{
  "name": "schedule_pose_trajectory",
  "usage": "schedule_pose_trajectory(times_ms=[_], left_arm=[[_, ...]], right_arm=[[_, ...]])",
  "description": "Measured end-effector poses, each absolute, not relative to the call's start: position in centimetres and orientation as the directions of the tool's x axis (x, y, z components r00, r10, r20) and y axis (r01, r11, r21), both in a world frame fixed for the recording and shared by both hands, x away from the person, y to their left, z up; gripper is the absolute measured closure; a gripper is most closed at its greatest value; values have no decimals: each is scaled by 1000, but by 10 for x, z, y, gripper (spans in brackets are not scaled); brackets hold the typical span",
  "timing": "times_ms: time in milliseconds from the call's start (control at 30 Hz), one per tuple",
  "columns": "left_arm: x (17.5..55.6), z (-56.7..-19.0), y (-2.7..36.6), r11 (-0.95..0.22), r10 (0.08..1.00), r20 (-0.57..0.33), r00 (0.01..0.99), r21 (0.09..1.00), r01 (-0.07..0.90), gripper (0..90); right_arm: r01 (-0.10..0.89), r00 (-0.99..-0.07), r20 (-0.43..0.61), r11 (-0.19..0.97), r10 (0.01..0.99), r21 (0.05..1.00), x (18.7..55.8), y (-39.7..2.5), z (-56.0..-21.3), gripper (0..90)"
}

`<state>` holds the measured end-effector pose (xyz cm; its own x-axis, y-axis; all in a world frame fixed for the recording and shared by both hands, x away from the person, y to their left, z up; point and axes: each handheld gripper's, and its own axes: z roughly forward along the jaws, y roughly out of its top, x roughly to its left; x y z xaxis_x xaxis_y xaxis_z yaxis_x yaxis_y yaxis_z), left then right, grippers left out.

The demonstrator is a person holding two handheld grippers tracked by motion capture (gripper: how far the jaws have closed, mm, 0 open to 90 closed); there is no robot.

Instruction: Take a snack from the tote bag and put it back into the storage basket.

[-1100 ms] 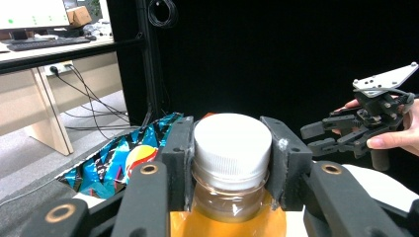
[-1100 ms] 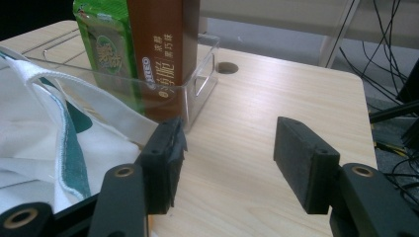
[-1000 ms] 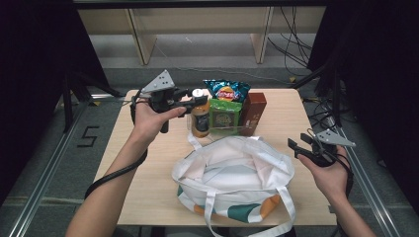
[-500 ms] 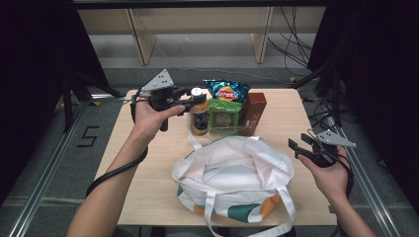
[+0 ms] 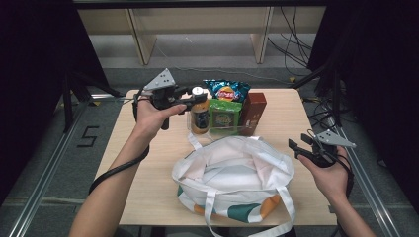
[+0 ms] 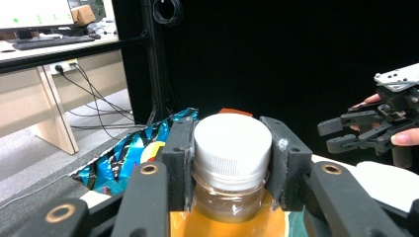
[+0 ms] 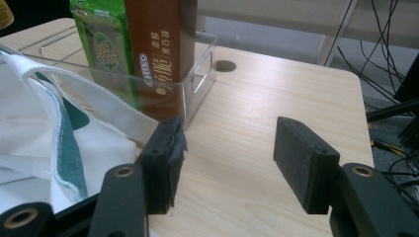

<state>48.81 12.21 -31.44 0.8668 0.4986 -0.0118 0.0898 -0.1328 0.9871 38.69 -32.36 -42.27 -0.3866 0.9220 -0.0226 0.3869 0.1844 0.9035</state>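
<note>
- My left gripper (image 5: 190,96) is at the far left of the counter (image 5: 153,163), its fingers (image 6: 180,153) clenched on the white cap of the orange bottle (image 5: 199,114).
- In the left gripper view I see both pads pressed flat against opposite sides of that cap, with the clear neck and orange label just below them.
- The bottle stands upright at the left end of a clear tray (image 7: 200,74), beside a green packet (image 5: 225,114) and a brown carton (image 5: 253,111); a blue snack bag (image 5: 227,90) stands behind them.
- My right gripper (image 5: 298,148) is held above the counter's right edge, near the open white tote bag (image 5: 232,173) but apart from it.
- Its fingers (image 7: 306,163) are spread wide with only bare wood between them, grasping nothing.
- The tote lies in the middle of the near counter, mouth open, one strap draped toward the tray.
- From the right gripper view, the carton and packet sit inside the tray's near corner, the bag's strap just beside it.
</note>
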Motion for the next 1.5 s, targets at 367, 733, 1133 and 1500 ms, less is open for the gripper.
schedule_pose_trajectory(times_ms=[367,733,1133,1500], left_arm=[[493,-317,122,-137,501,-10,865,986,91,589],[497,-319,122,-132,507,-16,862,987,96,589],[501,-322,122,-132,509,-12,861,987,92,588],[507,-325,118,-126,507,-19,862,987,96,589]], right_arm=[[406,-374,4,160,927,900,385,-322,-423,458],[396,-379,-12,174,925,902,386,-322,-424,458],[421,-373,15,154,928,894,385,-321,-424,458],[404,-376,-3,167,927,900,386,-323,-424,459]])
